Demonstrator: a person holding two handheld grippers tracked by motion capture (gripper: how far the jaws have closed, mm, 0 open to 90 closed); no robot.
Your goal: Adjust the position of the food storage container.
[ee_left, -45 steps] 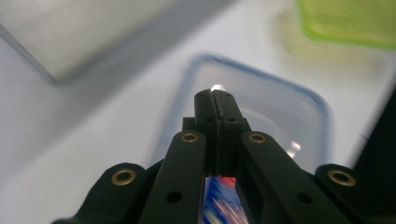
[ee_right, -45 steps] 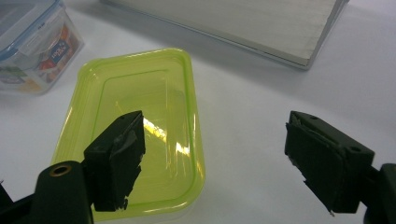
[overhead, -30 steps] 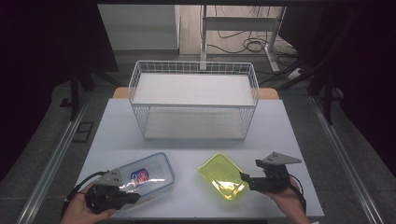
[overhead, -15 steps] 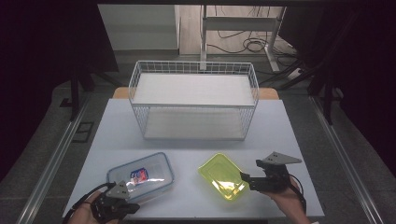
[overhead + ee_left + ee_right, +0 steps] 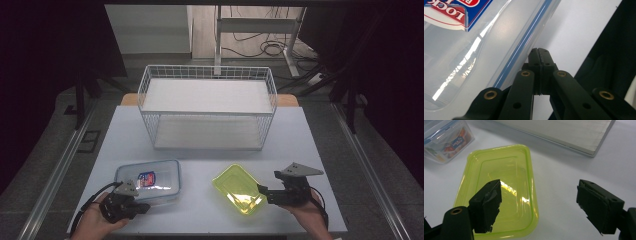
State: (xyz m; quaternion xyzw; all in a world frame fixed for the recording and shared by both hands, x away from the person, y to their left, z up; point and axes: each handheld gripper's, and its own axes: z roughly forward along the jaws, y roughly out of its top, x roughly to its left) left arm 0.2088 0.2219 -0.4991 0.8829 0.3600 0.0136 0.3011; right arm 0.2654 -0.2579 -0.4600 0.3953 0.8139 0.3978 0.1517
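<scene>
Clear lidded box point(image 5: 148, 179) near-left on table point(image 5: 200, 150); our left tool point(image 5: 144, 208) closed, empty, at its near edge. Right tool point(image 5: 261, 192) open beside yellow-green tray point(image 5: 237, 188). Approach step, we judge; next, open left tool.

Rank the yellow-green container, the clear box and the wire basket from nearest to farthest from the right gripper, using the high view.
1. Yellow-green container: just left of the right gripper.
2. Clear box: farther left, near the front edge.
3. Wire basket: at the back, in the middle.
</scene>
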